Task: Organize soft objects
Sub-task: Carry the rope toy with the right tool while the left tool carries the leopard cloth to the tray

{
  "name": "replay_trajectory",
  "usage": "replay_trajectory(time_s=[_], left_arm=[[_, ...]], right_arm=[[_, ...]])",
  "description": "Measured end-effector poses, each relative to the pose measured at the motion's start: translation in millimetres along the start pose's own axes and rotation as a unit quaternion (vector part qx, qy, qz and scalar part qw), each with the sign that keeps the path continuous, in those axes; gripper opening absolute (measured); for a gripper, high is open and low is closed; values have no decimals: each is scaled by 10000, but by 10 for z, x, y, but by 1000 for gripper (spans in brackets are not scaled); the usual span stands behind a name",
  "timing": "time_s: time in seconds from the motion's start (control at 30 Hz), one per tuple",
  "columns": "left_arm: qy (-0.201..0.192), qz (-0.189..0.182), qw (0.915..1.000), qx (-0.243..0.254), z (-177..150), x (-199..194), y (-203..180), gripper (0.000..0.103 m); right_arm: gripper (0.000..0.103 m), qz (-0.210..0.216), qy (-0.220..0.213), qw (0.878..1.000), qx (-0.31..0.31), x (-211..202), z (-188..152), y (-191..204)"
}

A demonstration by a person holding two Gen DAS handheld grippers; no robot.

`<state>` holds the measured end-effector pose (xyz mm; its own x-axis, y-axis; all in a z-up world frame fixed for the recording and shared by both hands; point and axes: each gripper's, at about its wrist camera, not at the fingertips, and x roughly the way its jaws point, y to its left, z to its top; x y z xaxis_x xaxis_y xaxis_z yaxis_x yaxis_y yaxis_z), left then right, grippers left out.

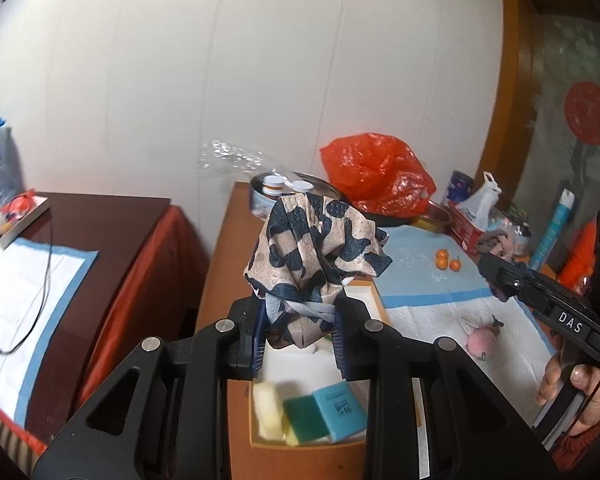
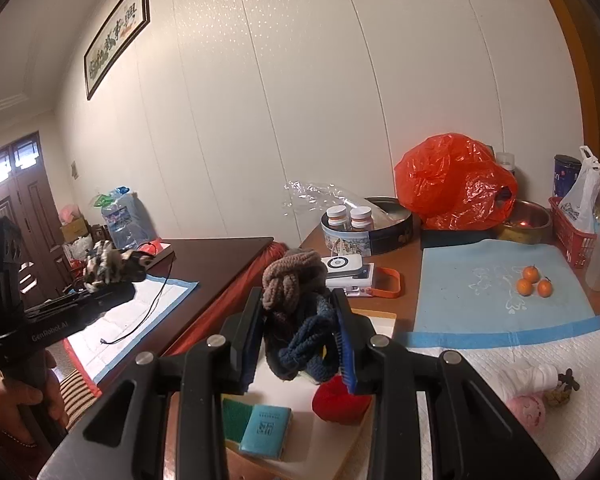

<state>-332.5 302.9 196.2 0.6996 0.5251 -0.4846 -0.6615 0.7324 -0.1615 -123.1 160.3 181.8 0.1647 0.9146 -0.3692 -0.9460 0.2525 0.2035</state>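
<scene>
Both grippers clamped on soft items above the box.
L gripper (image 1: 299, 330) grips patterned cloth (image 1: 318, 246); R gripper (image 2: 300, 334) grips knitted bundle (image 2: 296, 312), over white box (image 2: 336, 436) w/ sponge (image 2: 236, 414).

patterned navy-beige cloth (image 1: 316, 256) bunched upright, clamped in left gripper (image 1: 300, 336); knitted brown-blue bundle (image 2: 296, 316) clamped in right gripper (image 2: 300, 344), above white tray (image 2: 332, 440)

White panelled wall (image 2: 300, 92), dark door (image 2: 16, 196)
</scene>
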Motion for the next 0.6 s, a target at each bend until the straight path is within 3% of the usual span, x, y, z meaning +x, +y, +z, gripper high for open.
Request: replay_trajectory(time_s=[0.1,0.23,0.6], left_arm=[[232,-107,9997,35,15,258,-20,26],[404,93,9989,211,-33,528,-83,26],[1184,121,9926,227,-355,1144,-131,26]], right_arm=[[32,-64,57,10000,-22,111,11,48],[32,-184,192,9996,-103,323,12,117],[34,-343,976,9942,299,997,-233,-19]])
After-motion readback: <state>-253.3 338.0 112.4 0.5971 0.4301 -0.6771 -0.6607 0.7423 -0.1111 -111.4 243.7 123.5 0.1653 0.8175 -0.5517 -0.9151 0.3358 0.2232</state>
